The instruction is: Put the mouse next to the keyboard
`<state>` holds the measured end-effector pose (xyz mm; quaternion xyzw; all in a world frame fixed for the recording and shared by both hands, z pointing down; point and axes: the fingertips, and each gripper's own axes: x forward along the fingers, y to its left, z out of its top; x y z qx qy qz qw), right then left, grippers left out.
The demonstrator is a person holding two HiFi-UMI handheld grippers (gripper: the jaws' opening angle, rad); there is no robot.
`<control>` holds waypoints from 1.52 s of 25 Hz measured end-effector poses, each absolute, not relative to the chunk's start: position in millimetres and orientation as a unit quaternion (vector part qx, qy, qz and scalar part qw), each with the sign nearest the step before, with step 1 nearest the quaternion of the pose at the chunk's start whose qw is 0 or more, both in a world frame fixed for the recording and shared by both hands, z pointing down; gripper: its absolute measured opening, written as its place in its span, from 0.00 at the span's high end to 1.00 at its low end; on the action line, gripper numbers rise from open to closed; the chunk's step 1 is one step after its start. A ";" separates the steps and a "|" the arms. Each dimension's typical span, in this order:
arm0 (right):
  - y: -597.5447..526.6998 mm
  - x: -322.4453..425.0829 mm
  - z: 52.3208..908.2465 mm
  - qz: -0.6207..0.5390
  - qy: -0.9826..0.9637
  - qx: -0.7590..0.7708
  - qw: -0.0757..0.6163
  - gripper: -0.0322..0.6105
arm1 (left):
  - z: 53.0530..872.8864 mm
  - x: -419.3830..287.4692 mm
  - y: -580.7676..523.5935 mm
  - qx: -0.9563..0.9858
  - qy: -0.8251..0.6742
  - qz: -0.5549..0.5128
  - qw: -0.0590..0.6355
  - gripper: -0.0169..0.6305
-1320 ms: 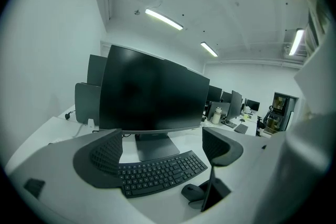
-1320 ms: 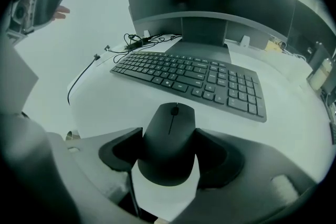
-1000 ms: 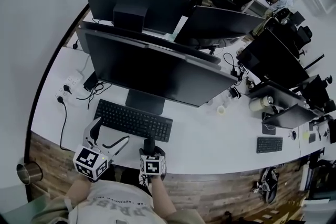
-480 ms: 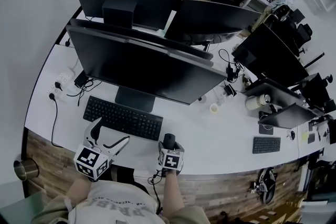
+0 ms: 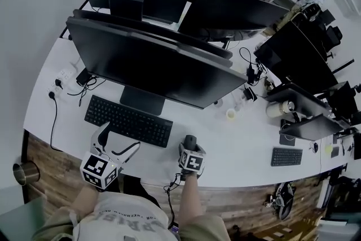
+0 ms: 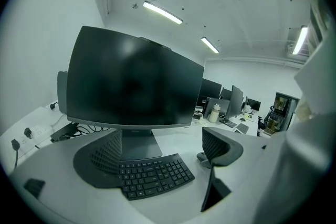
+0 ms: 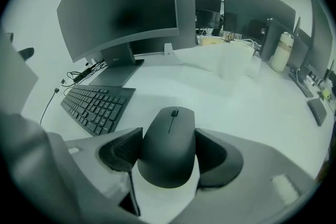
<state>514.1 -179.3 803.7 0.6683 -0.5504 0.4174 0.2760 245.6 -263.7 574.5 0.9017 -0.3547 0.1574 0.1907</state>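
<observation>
A black mouse sits between the jaws of my right gripper, which is shut on its sides. In the head view the mouse and right gripper are just right of the black keyboard, a short gap from its right end. Whether the mouse touches the white desk I cannot tell. The keyboard lies left of the mouse. My left gripper hovers by the keyboard's front edge, open and holding nothing. From the left gripper, the keyboard shows below the jaws.
A large dark monitor stands behind the keyboard on its stand. Cables and a power strip lie at far left. A small cup sits right of the monitor, a second keyboard farther right. The desk's wooden front edge is close.
My right gripper carried the mouse rightward and away from the desk's front edge, from below the keyboard to beside its right end. The left gripper stayed put.
</observation>
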 end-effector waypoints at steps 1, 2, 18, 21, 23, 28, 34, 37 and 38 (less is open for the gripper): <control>-179.9 515.5 805.6 0.420 -0.550 0.666 0.276 0.46 | 575.6 247.1 -264.5 0.901 -0.355 0.157 0.192 0.27; -180.2 516.6 807.3 0.424 -0.550 0.665 0.276 0.46 | 576.6 248.6 -265.2 0.901 -0.356 0.158 0.193 0.27; -179.6 516.5 822.5 0.422 -0.559 0.650 0.295 0.45 | 586.4 261.2 -264.3 0.903 -0.343 0.171 0.197 0.27; -179.3 517.5 817.1 0.410 -0.561 0.661 0.284 0.43 | 584.1 260.0 -265.0 0.905 -0.338 0.171 0.195 0.27; -182.5 520.6 804.9 0.391 -0.567 0.677 0.261 0.43 | 581.3 258.0 -266.3 0.906 -0.336 0.169 0.192 0.27; -196.1 516.2 730.0 0.297 -0.598 0.723 0.176 0.43 | 569.3 249.9 -270.9 0.913 -0.330 0.162 0.180 0.27; -197.3 483.3 609.0 0.164 -0.630 0.757 0.052 0.43 | 540.9 253.6 -277.3 0.930 -0.307 0.126 0.158 0.27; -189.3 456.8 563.8 0.118 -0.638 0.761 0.013 0.43 | 522.6 255.2 -277.6 0.940 -0.294 0.110 0.135 0.27; -186.3 447.4 552.2 0.103 -0.643 0.759 0.011 0.43 | 517.8 256.2 -276.5 0.943 -0.289 0.106 0.128 0.27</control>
